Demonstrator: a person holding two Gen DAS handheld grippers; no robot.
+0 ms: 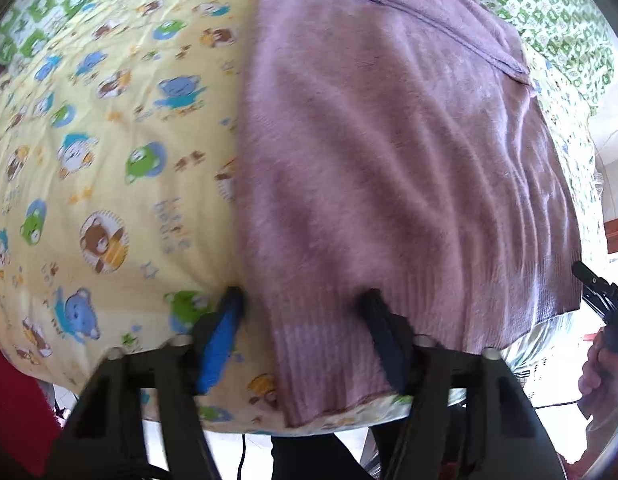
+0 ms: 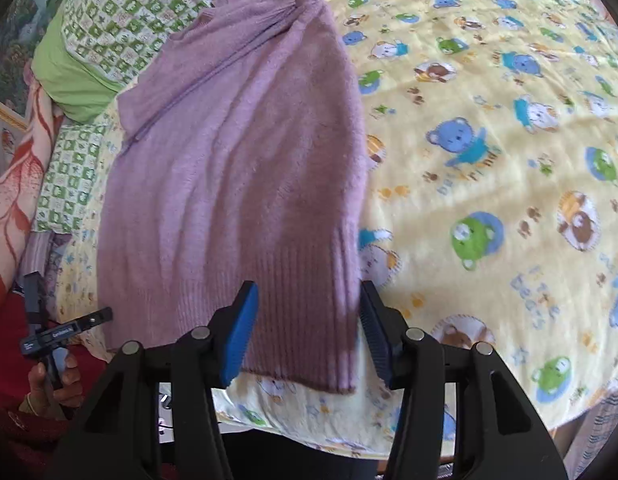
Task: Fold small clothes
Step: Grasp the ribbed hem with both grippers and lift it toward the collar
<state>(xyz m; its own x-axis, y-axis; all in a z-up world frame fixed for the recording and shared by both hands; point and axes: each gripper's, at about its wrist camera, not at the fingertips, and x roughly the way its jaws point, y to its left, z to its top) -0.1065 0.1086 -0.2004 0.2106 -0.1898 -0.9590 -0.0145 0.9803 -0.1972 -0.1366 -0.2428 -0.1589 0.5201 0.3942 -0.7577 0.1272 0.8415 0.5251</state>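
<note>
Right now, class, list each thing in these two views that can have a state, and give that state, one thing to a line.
Purple sweater: lying flat on the bed, folded lengthwise, ribbed hem at the near edge.
Bear-print blanket: spread over the bed, slightly wrinkled.
Left tongs: open, straddling the hem's left corner, not clearly clamped.
Right tongs: open, straddling the hem's right corner, not clearly clamped.
Green checked pillow: lying beyond the sweater.

The sweater's (image 1: 389,160) collar end is cut off by the top edge in the left wrist view, and its hem corner is hidden behind the left gripper's (image 1: 303,300) dark finger (image 1: 383,332); whether either finger presses the knit cannot be told. In the right wrist view the sweater's folded underside is hidden; the bed's (image 2: 489,140) printed lettering is too blurred to read; the hand (image 2: 57,376) at the left is partly cut off.
</note>
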